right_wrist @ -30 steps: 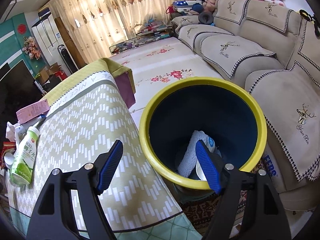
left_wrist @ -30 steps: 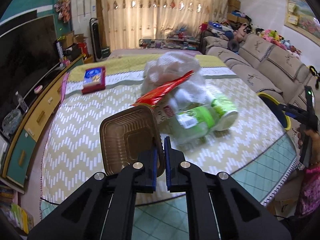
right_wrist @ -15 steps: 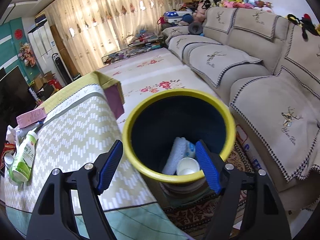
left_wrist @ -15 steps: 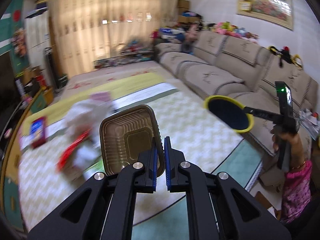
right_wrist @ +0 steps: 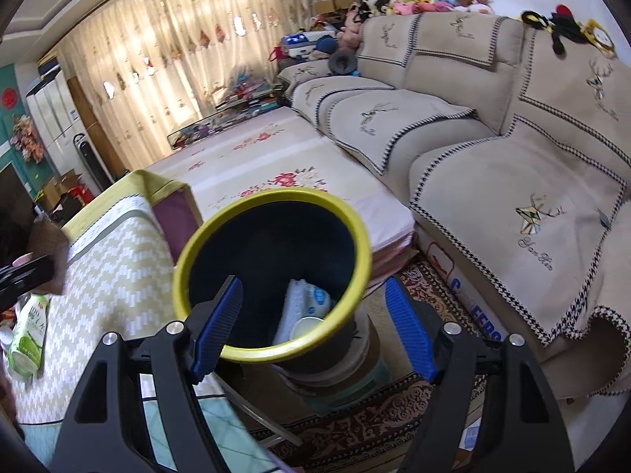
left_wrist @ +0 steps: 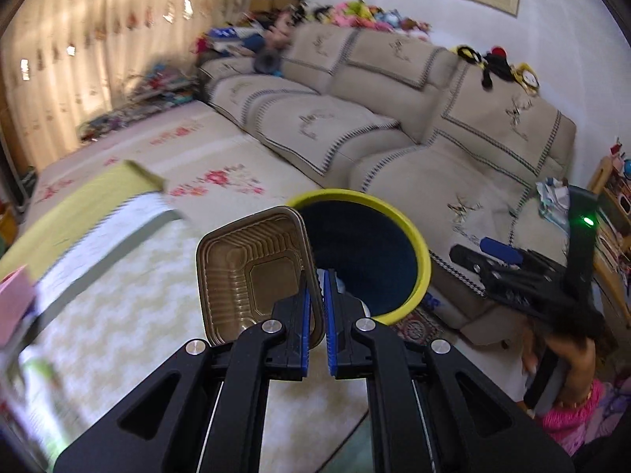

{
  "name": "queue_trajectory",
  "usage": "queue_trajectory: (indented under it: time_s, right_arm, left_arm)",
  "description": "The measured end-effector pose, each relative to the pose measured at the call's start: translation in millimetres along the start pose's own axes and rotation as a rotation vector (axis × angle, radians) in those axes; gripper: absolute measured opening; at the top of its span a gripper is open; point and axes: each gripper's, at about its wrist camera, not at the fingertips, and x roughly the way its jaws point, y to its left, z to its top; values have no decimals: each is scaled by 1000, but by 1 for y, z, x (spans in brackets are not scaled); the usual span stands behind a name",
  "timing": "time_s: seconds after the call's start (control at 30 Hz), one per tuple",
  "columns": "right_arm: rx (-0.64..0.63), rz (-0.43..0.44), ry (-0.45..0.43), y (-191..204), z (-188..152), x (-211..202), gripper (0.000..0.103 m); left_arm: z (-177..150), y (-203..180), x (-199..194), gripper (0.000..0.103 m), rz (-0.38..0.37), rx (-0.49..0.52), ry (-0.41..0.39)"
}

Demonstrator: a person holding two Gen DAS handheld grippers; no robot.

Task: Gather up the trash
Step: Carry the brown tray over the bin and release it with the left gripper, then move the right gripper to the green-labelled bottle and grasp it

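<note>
The left tongs (left_wrist: 315, 295) are sitting at the lower middle of the left wrist view, their blue pads pinched nearly together on the right rim of a brown tray (left_wrist: 248, 272). The tray is standing on edge, its ribbed hollow facing the camera, just left of centre in the frame. Behind it and to the right, the bin (left_wrist: 422, 260), dark inside with a yellow rim, is showing at mid-frame; the tray's right edge is overlapping the bin's mouth in this view. Below and left of the tray, the worktop (left_wrist: 118, 307) with its pale zigzag cloth is looking blurred.

In the right wrist view, the right tongs (right_wrist: 315, 327) are standing wide apart at the lower middle, with the near rim of the bin (right_wrist: 272, 201) showing between the two blue pads. Whether the pads are touching the bin I cannot tell; nothing else is in them. Inside the bin, a white packet (right_wrist: 303, 299) and a small white cup (right_wrist: 307, 325) are lying at the bottom. A green bottle (right_wrist: 27, 339) is lying on the worktop (right_wrist: 118, 276) at the left edge of the frame. A sofa (right_wrist: 493, 157) is filling the right side, and a floral mat (right_wrist: 276, 157) is lying on the floor beyond the bin.

In the left wrist view, the right tongs (left_wrist: 497, 252) are appearing at the right edge, with a hand (left_wrist: 568, 354) below them.
</note>
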Motion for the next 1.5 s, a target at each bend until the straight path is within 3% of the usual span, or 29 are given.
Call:
queue_trajectory:
  time_s: [0.23,0.43,0.5,0.53,0.6,0.67,0.77,0.9,1.1,1.27,1.5]
  right_arm:
    - [44,-28,25,-28,-3,10,71]
    - [61,-35,44,-38,-6,16,71]
    - [62,-35,47,-39,-8,17,71]
    - [62,-35,47,-39,-8,17,71]
    - [61,-32,47,-39,-8,16,71]
    - [58,-29,44,-37,-8,14,71]
    - [49,-23,40,-33,-8,12,71]
    - [18,-21,42,-22,-9,9,71]
    - [-26,10,50,1,-11,9,71]
    - [-99,68,62,40,-19,7,71]
    - [-244,185,81,122,-35,0,72]
  left_arm:
    - [44,-27,96,7,-17,45,94]
    - [56,-33,150,10,-5,38,164]
    - [56,-32,158,30,3,28,170]
    - [56,-31,159,33,10,25,168]
    - [55,-28,159,52,21,16,167]
    - [55,-24,153,57,24,-4,158]
    - [50,-18,130,60,27,-14,136]
    - [38,-13,73,77,48,-35,44]
    - [2,11,-19,95,75,-129,-59]
    - [-50,43,-97,98,149,-232,-126]
    - [-129,85,-189,98,368,-336,-197]
